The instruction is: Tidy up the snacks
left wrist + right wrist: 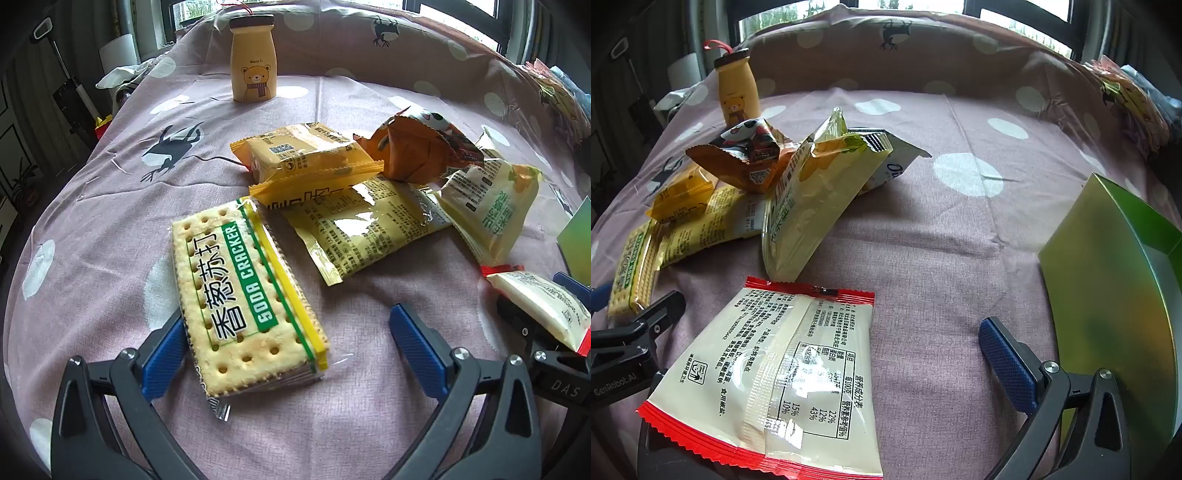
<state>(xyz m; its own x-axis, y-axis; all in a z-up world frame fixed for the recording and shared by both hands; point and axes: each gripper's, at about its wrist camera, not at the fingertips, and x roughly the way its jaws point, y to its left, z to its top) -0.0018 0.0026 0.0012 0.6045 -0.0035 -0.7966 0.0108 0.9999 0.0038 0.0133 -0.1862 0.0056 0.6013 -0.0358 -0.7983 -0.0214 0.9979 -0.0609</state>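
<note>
Left gripper: spread wide; the cracker pack lies between the fingers, its left edge against the left pad, clear of the right pad.
Right gripper: wide apart; the red-edged packet lies across the left side and hides the left finger, so whether it is grasped cannot be told; the right pad touches nothing.
Cracker pack: flat on the spotted cloth, at the near-left edge of the pile.
Red-edged packet: near side of the pile, between it and the green box.
Count: seven snack packs in all: cracker pack, two yellow wrappers, orange pouch, pale corn pack, white pack behind it, red-edged packet; one bear bottle; one box.
Left view only: cracker label, bottle in full.
Right view only: box face, white pack, packet's nutrition table.
</note>
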